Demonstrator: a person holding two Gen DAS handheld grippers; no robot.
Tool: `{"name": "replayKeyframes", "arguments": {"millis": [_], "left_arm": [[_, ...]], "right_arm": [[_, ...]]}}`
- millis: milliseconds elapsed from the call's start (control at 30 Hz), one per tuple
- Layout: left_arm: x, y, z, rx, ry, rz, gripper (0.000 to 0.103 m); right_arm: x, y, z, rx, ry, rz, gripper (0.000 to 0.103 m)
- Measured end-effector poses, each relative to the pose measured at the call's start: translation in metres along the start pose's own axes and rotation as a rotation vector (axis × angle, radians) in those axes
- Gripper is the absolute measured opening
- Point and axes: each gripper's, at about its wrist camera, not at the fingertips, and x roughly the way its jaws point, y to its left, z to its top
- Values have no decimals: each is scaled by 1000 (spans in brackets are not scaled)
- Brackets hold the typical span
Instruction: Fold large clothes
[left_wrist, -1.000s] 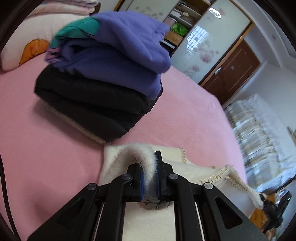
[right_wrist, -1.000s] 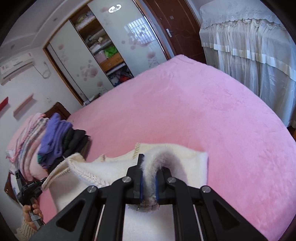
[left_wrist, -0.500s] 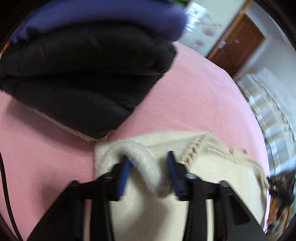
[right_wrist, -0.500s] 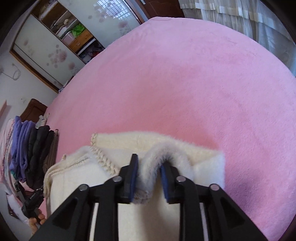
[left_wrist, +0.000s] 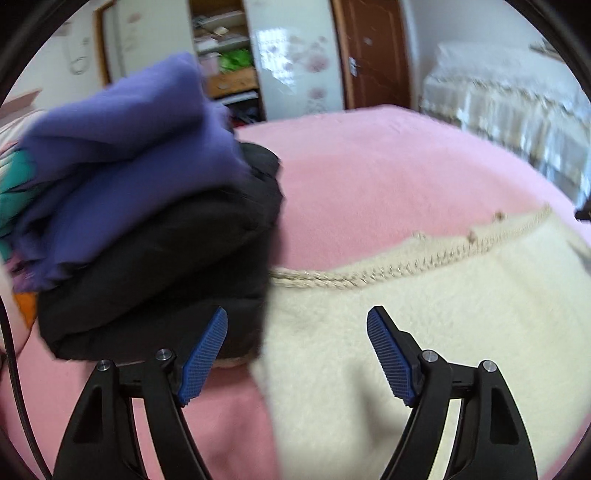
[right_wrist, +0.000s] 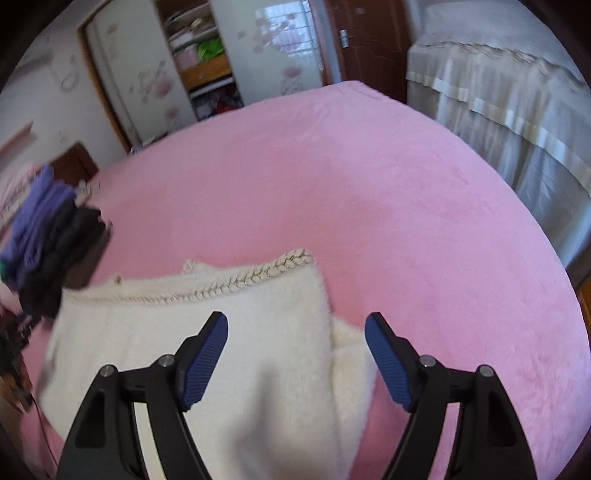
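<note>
The cream sweater (left_wrist: 424, 332) lies folded on the pink bed (left_wrist: 369, 166), filling the lower right of the left wrist view and the lower left of the right wrist view, its braided edge (right_wrist: 236, 282) running across the top. The left hand-held gripper (left_wrist: 297, 354) is opening, jaws wide, nothing pinched between them. The right hand-held gripper (right_wrist: 295, 360) is opening too, above the sweater's right edge, pads clear of the fabric. A stack of purple and black clothes (left_wrist: 147, 221) sits at left, touching the sweater.
</note>
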Motion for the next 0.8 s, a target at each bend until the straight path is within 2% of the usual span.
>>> {"name": "replayKeyframes", "arguments": {"millis": [67, 167, 267, 300, 333, 367, 400, 433, 533, 600, 667, 800], "left_arm": [[23, -3, 5, 28, 56, -12, 77], [46, -14, 6, 72, 99, 7, 77], [62, -14, 11, 66, 129, -15, 77], [67, -13, 13, 55, 141, -18, 72], [71, -12, 14, 39, 153, -11, 38], [79, -14, 14, 26, 181, 17, 8], [88, -15, 14, 14, 210, 53, 3], [89, -17, 13, 10, 211, 93, 0], [79, -32, 15, 46, 153, 149, 0], [70, -35, 13, 36, 124, 174, 0], [69, -27, 9, 5, 123, 233, 0], [74, -10, 2, -75, 152, 281, 0]], "right_arm": [[18, 5, 3, -16, 20, -21, 77], [46, 5, 10, -10, 64, -40, 77], [63, 3, 14, 15, 99, 5, 77], [66, 5, 15, 12, 98, -6, 77], [68, 7, 15, 0, 96, -15, 74], [68, 11, 15, -24, 82, -40, 55], [68, 12, 14, -44, 77, -66, 39], [67, 13, 11, -57, 77, -78, 11], [48, 18, 3, -60, 4, -133, 8], [29, 17, 1, -38, -58, -162, 8], [19, 16, 2, -37, -101, -183, 7], [47, 16, 7, -30, -24, -234, 7]]}}
